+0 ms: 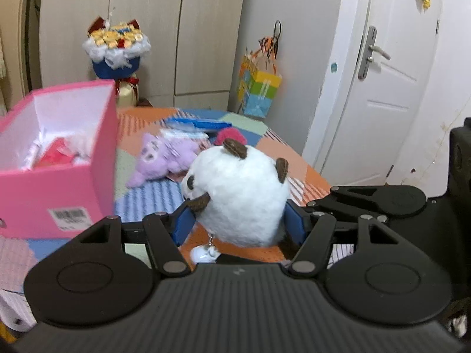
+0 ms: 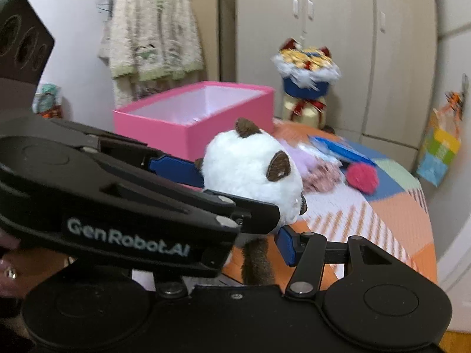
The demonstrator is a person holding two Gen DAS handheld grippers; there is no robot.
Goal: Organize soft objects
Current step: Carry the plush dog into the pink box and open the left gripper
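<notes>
Left tongs: blue pads pressed into either flank of the panda plush, fur bulging round them, so clamped on it. Right tongs: only one pad shows, at 3 o'clock of a brown fuzzy limb hanging from the panda. The other finger is hidden behind the left tool's body, which crosses the right wrist view from 9 o'clock. Whether that pair pinches the limb or merely stands around it, I cannot tell.

Panda position: it seems clear of the patchwork cover, with a small white charm dangling beneath at 6 o'clock. In the left wrist view the pink box sits at 9 to 10 o'clock of the panda, open-topped, with red and white items already inside.

Loose on the cover: purple plush at 10 o'clock of the panda, just beside the box wall, and a magenta fuzzy ball beyond it near a blue packet.

Step in hand (judgement): carrying the panda towards the box. The pick is done, the drop is not.

Next move calls for: bring the panda over the near rim towards 9 o'clock, high enough that the charm and limb clear the wall, then part the pads over the open interior. If the right tongs do hold the limb, both must let go together, or the toy will hang on the edge.
</notes>
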